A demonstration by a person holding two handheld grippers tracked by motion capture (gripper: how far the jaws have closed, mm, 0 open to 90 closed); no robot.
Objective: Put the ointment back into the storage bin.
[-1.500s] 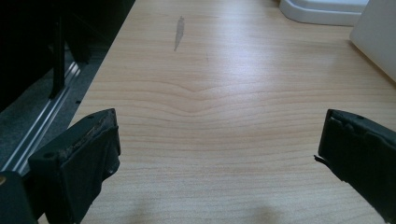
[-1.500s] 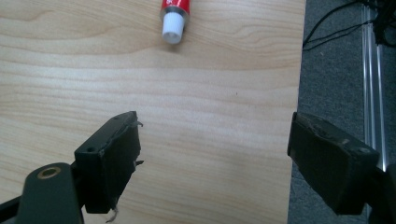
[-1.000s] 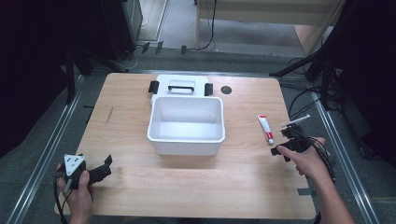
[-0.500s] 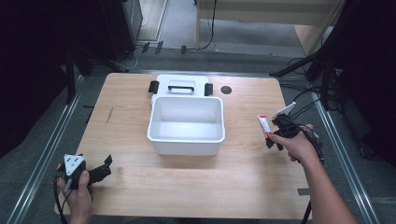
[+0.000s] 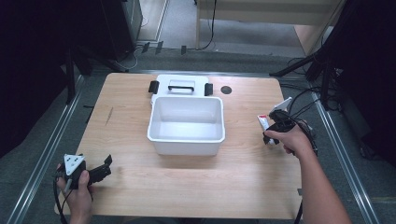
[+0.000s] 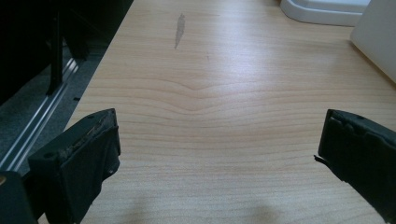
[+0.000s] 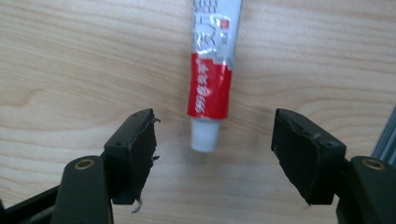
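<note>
A red and white tube point(image 7: 212, 70) lies on the wooden table, its white cap toward me; in the high view the tube point(image 5: 263, 123) is near the right edge. My right gripper point(image 7: 214, 136) hangs just over the cap end. Its jaws have just been closing, with the cap between them and neither pad touching it. In the high view the right gripper point(image 5: 273, 127) covers the tube's near end. My left gripper point(image 5: 100, 170) rests at the near left corner, and in its own view the left gripper point(image 6: 219, 133) stands wide open over bare wood.
An empty white bin point(image 5: 186, 125) stands mid-table, with its lid point(image 5: 180, 86) and black latches lying behind it. A dark round hole point(image 5: 226, 90) sits to the right of the lid. A metal rail point(image 7: 385, 135) borders the table's right edge. Cables trail off to the right.
The right hand has moved away from me and slightly left, bringing its gripper over the tube's cap end. The left hand has stayed put.
</note>
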